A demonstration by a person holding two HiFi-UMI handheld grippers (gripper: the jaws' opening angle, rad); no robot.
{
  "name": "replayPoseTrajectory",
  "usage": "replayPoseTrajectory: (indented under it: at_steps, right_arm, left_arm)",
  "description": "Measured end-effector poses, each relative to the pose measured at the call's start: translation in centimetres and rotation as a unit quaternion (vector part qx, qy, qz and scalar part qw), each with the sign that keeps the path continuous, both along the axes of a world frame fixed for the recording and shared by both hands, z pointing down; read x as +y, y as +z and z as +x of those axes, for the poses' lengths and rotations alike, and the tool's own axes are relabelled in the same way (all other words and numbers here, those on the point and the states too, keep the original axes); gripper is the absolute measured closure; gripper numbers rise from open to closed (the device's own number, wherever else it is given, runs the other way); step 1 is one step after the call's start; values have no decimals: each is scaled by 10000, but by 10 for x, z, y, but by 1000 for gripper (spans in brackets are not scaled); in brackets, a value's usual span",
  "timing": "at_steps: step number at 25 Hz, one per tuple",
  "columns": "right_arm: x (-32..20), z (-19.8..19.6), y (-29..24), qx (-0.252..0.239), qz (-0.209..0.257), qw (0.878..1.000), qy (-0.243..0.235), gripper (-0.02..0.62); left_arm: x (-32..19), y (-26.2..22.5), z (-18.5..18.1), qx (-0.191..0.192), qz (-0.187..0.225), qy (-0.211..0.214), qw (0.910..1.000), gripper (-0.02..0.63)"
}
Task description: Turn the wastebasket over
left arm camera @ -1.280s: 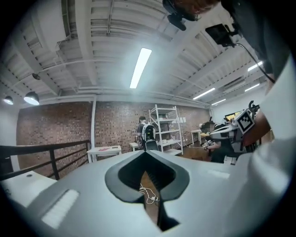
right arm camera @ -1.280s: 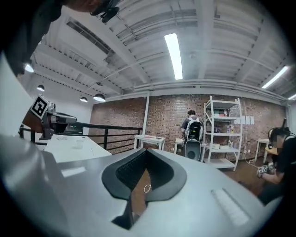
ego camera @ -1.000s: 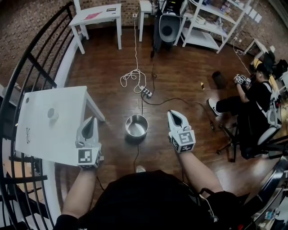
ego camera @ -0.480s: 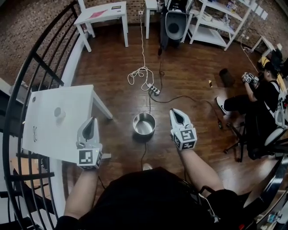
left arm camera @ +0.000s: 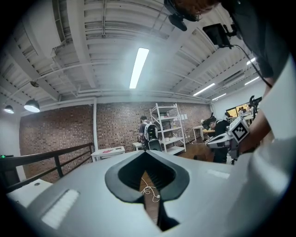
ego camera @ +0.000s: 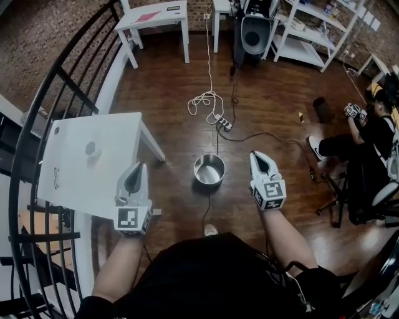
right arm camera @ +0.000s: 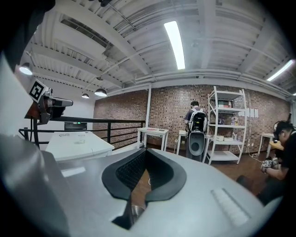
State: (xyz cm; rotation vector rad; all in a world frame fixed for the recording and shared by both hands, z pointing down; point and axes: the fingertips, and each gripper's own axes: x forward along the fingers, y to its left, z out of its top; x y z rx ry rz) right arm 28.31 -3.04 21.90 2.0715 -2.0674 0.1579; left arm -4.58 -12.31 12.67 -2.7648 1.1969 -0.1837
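Note:
A shiny metal wastebasket (ego camera: pixel 209 169) stands upright on the wooden floor, mouth up, with nothing visible inside. Its rim also shows through the gap under the jaws in the right gripper view (right arm camera: pixel 134 211). My left gripper (ego camera: pixel 138 167) hangs in the air to the left of the basket, above the white table's corner, jaws shut and holding nothing (left arm camera: pixel 145 152). To the basket's right, my right gripper (ego camera: pixel 256 156) is also shut and holds nothing (right arm camera: pixel 145 150). Both grippers point forward, well above and clear of the basket.
A white table (ego camera: pixel 93 162) stands at the left beside a black curved railing (ego camera: pixel 37 124). A power strip (ego camera: pixel 223 123) and its cables lie beyond the basket. A seated person (ego camera: pixel 368 137) is at the right. White desks (ego camera: pixel 156 14) and shelving (ego camera: pixel 305 28) line the back.
The head view has shifted, so the basket, table and grippers sit further right and lower in the picture. Both grippers keep their places beside the basket and stay shut.

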Motion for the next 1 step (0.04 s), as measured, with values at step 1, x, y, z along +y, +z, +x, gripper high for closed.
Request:
replayPoseTrajectory:
  at_steps: [1]
  right_arm:
    - [1, 1, -2, 34, 16, 10000, 0, 594]
  left_arm:
    - [3, 0, 1, 18, 23, 60, 10000, 607]
